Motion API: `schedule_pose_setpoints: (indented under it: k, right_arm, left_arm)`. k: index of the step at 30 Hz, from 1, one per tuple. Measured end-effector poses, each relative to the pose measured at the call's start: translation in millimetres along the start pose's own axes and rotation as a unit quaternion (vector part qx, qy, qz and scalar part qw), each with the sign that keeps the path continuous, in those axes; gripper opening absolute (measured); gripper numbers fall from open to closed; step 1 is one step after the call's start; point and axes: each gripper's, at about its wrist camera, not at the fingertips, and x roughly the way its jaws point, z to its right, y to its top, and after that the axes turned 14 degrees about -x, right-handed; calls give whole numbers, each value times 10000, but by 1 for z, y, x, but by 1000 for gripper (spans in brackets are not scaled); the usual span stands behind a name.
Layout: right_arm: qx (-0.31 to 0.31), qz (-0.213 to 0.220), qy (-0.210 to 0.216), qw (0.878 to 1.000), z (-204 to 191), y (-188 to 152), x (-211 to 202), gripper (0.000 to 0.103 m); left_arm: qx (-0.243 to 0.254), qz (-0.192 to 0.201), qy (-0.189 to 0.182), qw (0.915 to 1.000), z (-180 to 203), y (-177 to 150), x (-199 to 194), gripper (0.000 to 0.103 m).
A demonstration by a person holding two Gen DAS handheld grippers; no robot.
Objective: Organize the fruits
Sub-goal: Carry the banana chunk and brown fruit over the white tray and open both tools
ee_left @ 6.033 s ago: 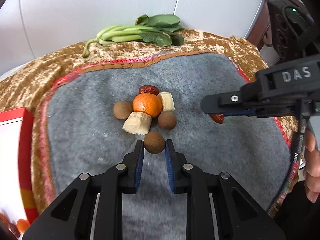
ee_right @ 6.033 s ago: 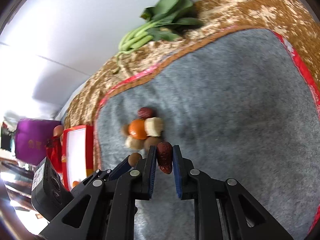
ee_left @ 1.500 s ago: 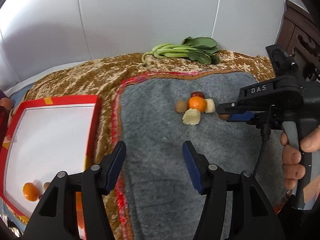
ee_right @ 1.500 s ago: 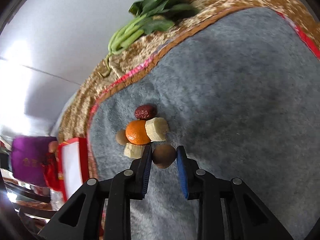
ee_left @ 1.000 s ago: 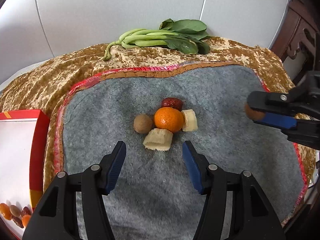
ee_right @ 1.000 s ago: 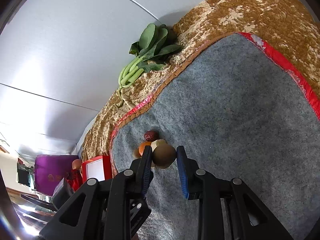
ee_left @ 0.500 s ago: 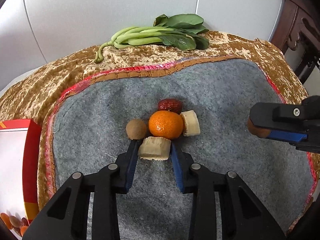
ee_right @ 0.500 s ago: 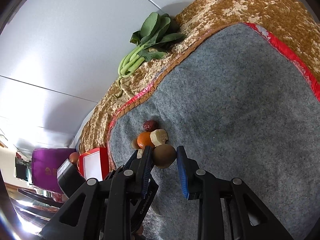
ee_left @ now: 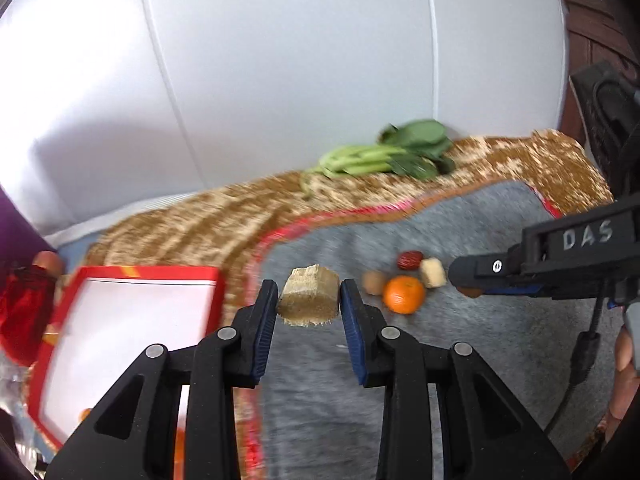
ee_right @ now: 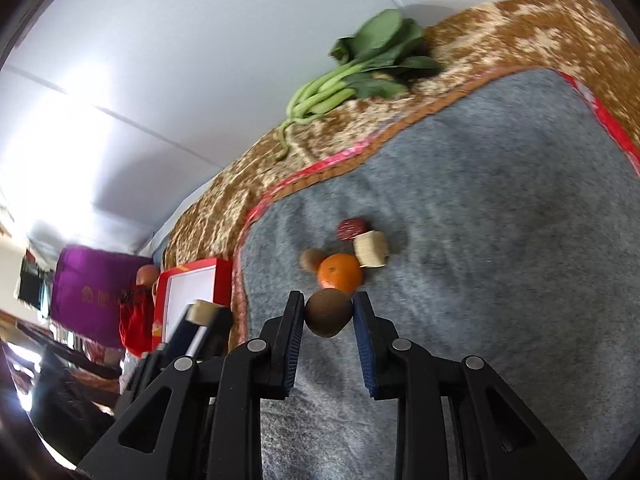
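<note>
At the far left you have the red-rimmed white tray (ee_left: 132, 320), lying on the brown patterned cloth (ee_left: 192, 228) just beside the grey mat; a few small fruits show at its near corner, so I judge it is the place where the fruits go.

Your left gripper (ee_left: 308, 304) has just been closing, and its pads now press both sides of the pale cut chunk (ee_left: 309, 295), which hangs lifted above the mat's red edge, between the tray and the pile. You hold it high, probably so that it clears the tray's rim.

Further right, four pieces remain together on the grey mat (ee_left: 460, 360): a small brown fruit (ee_left: 374, 282), the orange (ee_left: 403, 294), a red date (ee_left: 409, 260) and another pale chunk (ee_left: 433, 273), all touching or nearly so.

Your right gripper (ee_right: 329, 316) is clamped on a round brown fruit (ee_right: 329, 312), held off the mat just in front of the pile.

The mat is soft and fuzzy, so round fruits do not roll far. Leafy greens (ee_left: 384, 156) lie at the cloth's far edge, against a white panelled wall (ee_left: 280, 60).
</note>
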Motion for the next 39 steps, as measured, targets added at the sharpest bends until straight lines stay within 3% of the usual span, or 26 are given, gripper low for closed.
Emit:
schedule_pose_setpoints:
  k: [5, 18, 28, 39]
  right_arm:
    - [-554, -13, 245, 9982, -41, -3, 16, 26]
    - [-1675, 104, 753, 9829, -133, -30, 46, 26]
    - [-2533, 87, 881, 9633, -182, -60, 61, 26]
    - [-2735, 112, 866, 9579, -190, -69, 65, 26]
  left_arm:
    - [-212, 429, 364, 9982, -43, 5, -27, 30]
    - [-860, 592, 858, 9908, -126, 4, -52, 30]
    - [-1135, 395, 1101, 9866, -159, -4, -48, 30]
    - [-1196, 461, 1048, 9862, -162, -1, -53, 30]
